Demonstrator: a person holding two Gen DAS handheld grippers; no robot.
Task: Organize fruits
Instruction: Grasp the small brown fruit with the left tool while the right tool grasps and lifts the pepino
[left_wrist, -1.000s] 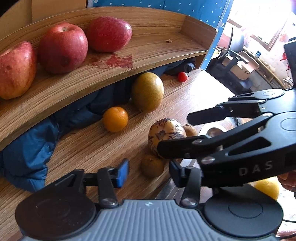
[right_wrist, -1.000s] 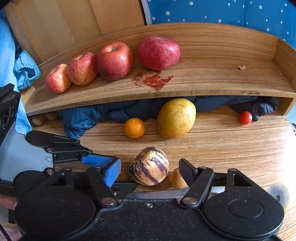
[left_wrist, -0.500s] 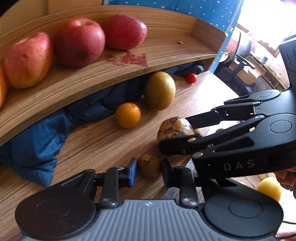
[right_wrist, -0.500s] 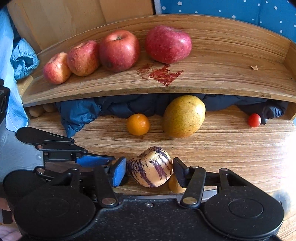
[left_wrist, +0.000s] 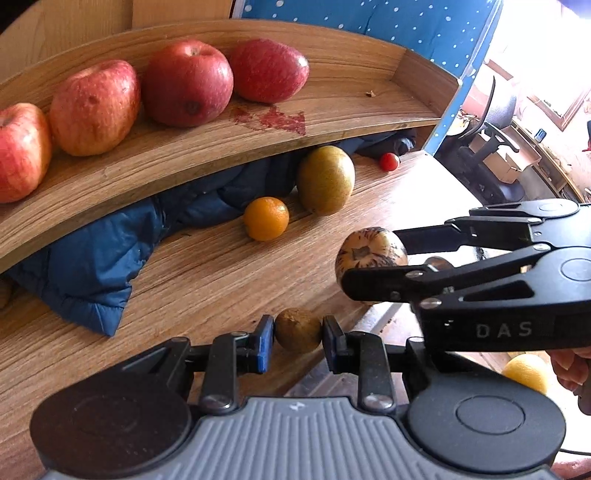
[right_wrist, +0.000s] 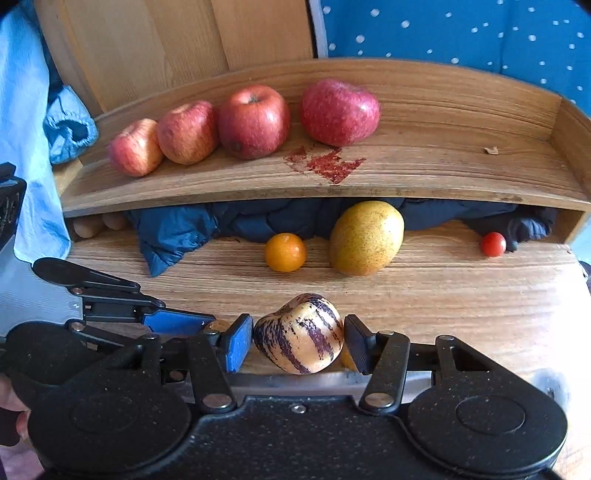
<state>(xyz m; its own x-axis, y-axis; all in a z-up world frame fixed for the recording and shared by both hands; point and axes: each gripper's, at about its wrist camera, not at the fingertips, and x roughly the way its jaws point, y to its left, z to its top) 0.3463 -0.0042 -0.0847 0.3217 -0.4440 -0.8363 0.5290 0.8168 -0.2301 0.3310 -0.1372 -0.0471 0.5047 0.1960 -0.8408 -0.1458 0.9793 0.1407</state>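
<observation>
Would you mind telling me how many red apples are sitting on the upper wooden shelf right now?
4, in a row along the shelf: the leftmost apple, the second apple, the third apple and the rightmost apple above the red stain. None appears hidden.

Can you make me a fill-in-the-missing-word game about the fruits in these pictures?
1. The number of apples on the shelf is ____.
2. The right gripper is closed on the fruit with purple ____.
3. The tiny fruit far right on the table is coloured ____.
4. The left gripper squeezes a small ____ fruit.

Missing words: four; stripes; red; brown
</observation>
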